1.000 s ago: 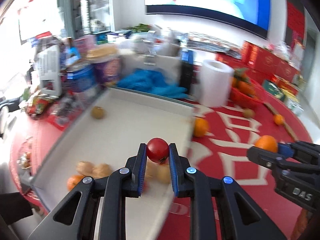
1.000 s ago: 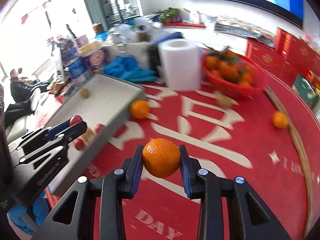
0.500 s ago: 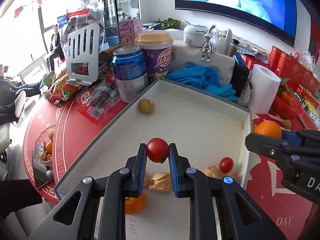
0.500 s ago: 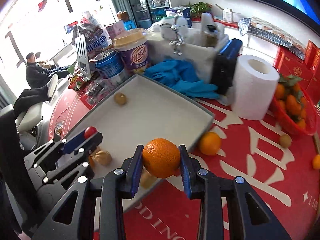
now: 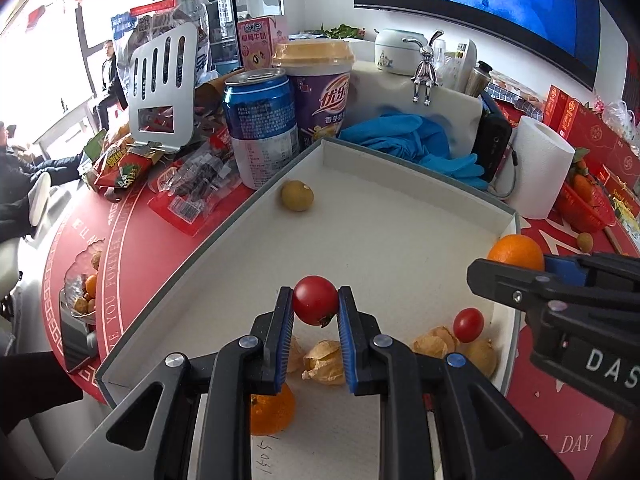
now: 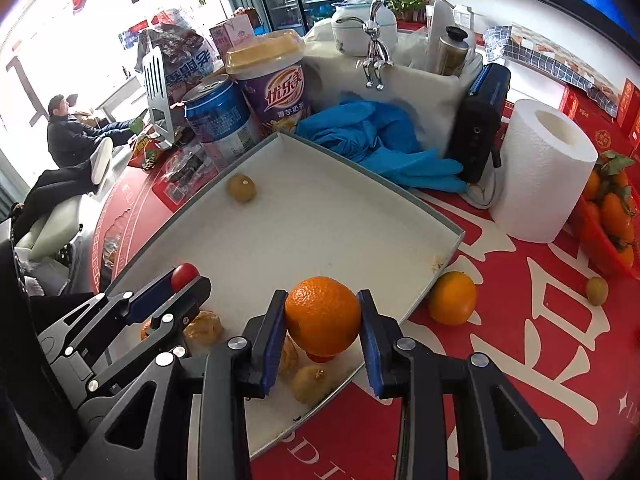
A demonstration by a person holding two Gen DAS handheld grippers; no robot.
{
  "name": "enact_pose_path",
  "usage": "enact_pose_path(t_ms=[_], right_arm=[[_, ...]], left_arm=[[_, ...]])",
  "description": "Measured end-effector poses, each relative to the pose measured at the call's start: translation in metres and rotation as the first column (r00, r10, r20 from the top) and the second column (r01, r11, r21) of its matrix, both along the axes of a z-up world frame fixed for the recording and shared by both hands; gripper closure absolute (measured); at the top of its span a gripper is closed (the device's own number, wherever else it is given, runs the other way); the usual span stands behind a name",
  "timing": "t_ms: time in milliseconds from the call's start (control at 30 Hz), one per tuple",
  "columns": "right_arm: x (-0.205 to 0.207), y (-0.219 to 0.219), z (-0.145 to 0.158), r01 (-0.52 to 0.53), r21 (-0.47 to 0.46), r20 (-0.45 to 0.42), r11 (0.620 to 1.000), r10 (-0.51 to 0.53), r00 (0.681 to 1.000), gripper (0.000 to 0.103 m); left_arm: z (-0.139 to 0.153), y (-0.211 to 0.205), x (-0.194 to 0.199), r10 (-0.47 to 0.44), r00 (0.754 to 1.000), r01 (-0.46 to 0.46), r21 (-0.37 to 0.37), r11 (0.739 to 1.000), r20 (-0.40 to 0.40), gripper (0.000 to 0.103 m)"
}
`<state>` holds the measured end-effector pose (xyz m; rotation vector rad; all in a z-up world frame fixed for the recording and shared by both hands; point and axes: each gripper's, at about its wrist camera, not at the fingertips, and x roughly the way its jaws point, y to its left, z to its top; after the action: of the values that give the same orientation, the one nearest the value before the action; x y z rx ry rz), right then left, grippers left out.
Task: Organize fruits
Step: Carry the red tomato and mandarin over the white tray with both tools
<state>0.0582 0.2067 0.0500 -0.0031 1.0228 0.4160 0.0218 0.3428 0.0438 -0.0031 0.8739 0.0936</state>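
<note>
Now hovering over white tray (image 5: 224, 236) rather than beside it: left gripper (image 5: 315, 308) pinching cherry tomato (image 5: 315, 305), right gripper (image 6: 322, 322) pinching orange (image 6: 322, 315). Nearing release among fruit already inside tray.

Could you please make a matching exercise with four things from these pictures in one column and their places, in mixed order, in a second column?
Things:
1. cherry tomato
2. large orange
3. blue gloves
4. paper roll

Places:
A. standing on the red tablecloth, right of the tray
B. held in the right gripper
C. lying behind the tray's far wall
D. held in the left gripper

Pairs: 1-D, 2-B, 3-C, 4-A
</note>
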Motion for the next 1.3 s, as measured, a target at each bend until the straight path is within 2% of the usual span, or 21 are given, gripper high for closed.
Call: enact_pose_path(t_ms=[1300], right_arm=[[0.001, 0.005, -0.007, -0.030, -0.028, -0.010, 0.999, 0.029, 1.000, 0.068]], left_arm=[[-0.011, -0.002, 0.002, -0.022, 0.998, 0.022, -0.005, 1.000, -0.056, 0.079]])
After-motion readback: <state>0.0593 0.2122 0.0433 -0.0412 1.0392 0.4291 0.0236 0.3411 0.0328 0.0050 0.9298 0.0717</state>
